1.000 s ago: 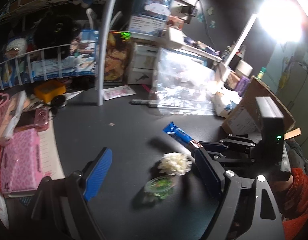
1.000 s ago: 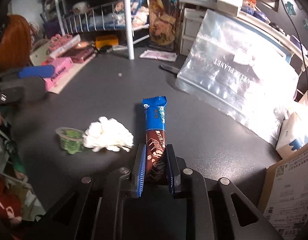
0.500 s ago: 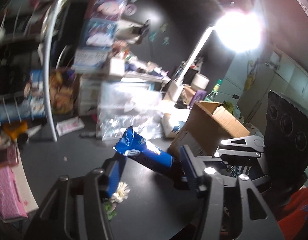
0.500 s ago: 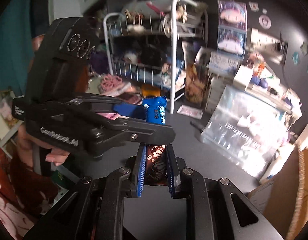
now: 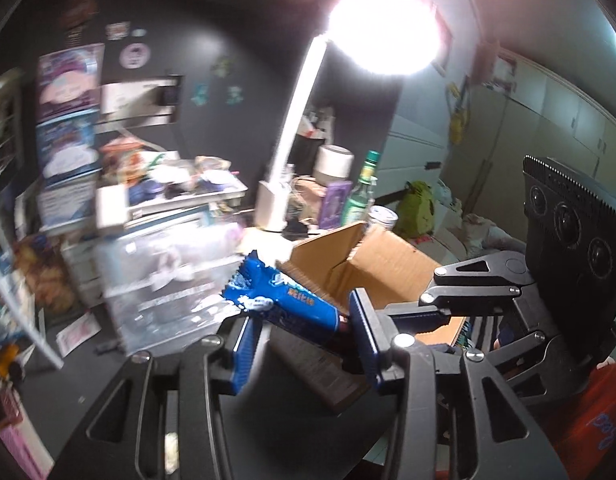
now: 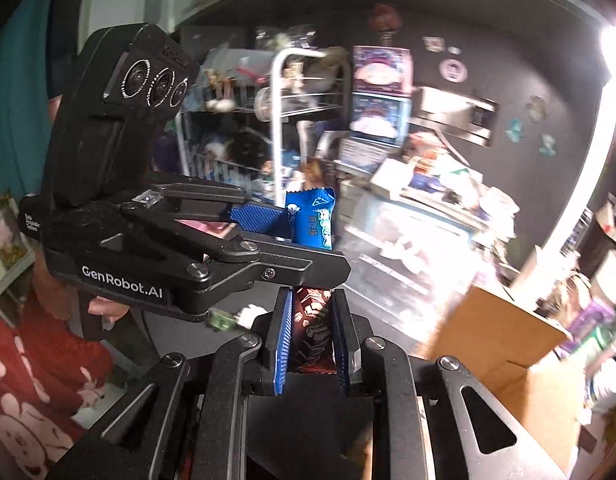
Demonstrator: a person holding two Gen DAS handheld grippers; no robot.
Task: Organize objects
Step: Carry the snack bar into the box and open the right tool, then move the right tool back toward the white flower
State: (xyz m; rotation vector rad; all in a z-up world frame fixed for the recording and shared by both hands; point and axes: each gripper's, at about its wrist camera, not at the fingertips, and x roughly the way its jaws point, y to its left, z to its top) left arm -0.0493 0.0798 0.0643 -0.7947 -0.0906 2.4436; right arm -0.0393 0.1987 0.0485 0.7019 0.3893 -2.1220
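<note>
My right gripper [image 6: 310,338] is shut on the brown end of a blue-and-brown snack bar [image 6: 313,224] and holds it in the air. In the left wrist view the same bar [image 5: 286,306] lies across my left gripper [image 5: 304,338], between its blue pads, blue end up and left. The left jaws stand apart around the bar; I cannot tell whether a pad touches it. The left gripper body [image 6: 196,248] crosses in front of the bar in the right wrist view. An open cardboard box [image 5: 372,268] stands just behind the bar.
A clear plastic bag [image 5: 168,280] lies on the dark desk, with a white desk lamp [image 5: 292,136] and bottles [image 5: 360,196] behind. A wire rack [image 6: 284,120] with clutter stands at the back left. A green cup [image 6: 222,318] and white wad [image 6: 248,314] are below.
Both grippers have risen further off the desk and swung towards the cardboard box. The left jaws have come around the bar's blue end. The right gripper still holds the bar.
</note>
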